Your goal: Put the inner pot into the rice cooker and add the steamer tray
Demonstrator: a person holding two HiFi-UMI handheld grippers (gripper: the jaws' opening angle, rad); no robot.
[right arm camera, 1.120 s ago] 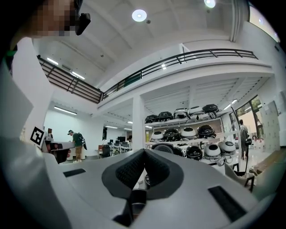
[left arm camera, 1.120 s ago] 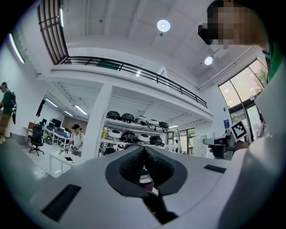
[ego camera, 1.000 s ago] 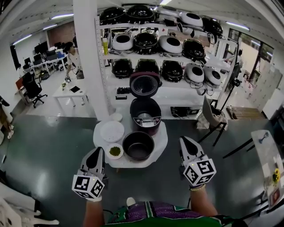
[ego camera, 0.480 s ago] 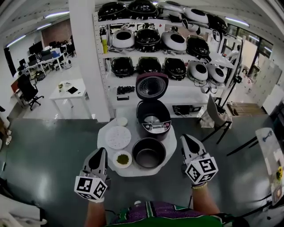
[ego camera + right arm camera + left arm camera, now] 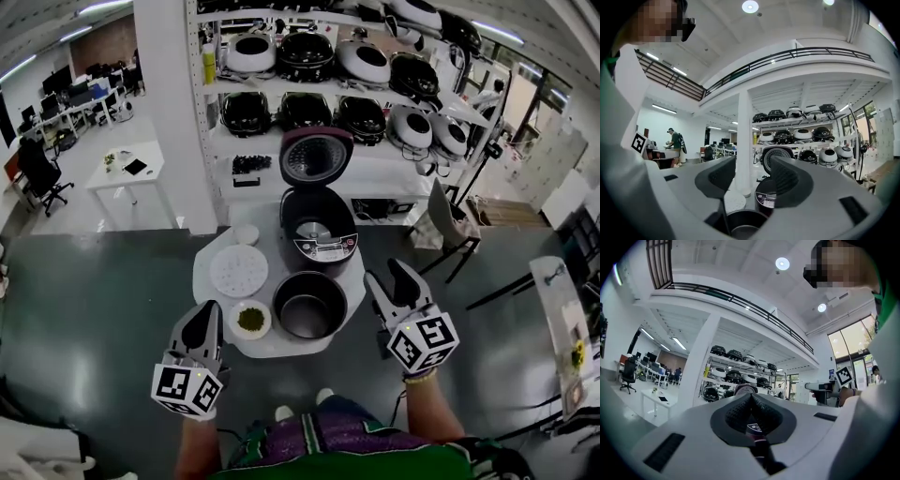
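Observation:
The dark inner pot stands on the small round white table, just in front of the rice cooker, whose lid is up. The white perforated steamer tray lies flat at the table's left. My left gripper hovers shut and empty at the table's near-left edge. My right gripper hangs right of the pot, its jaws opening with nothing between them. In the right gripper view the pot and the cooker show past the parted jaws of the right gripper. The left gripper's pads meet.
A small bowl of green stuff sits near the left gripper, and a small white dish behind the tray. Shelves of rice cookers and a white pillar stand behind. A chair is at the right.
Both grippers and the view have come closer to the table. The right gripper's jaws, closed before, now stand apart.

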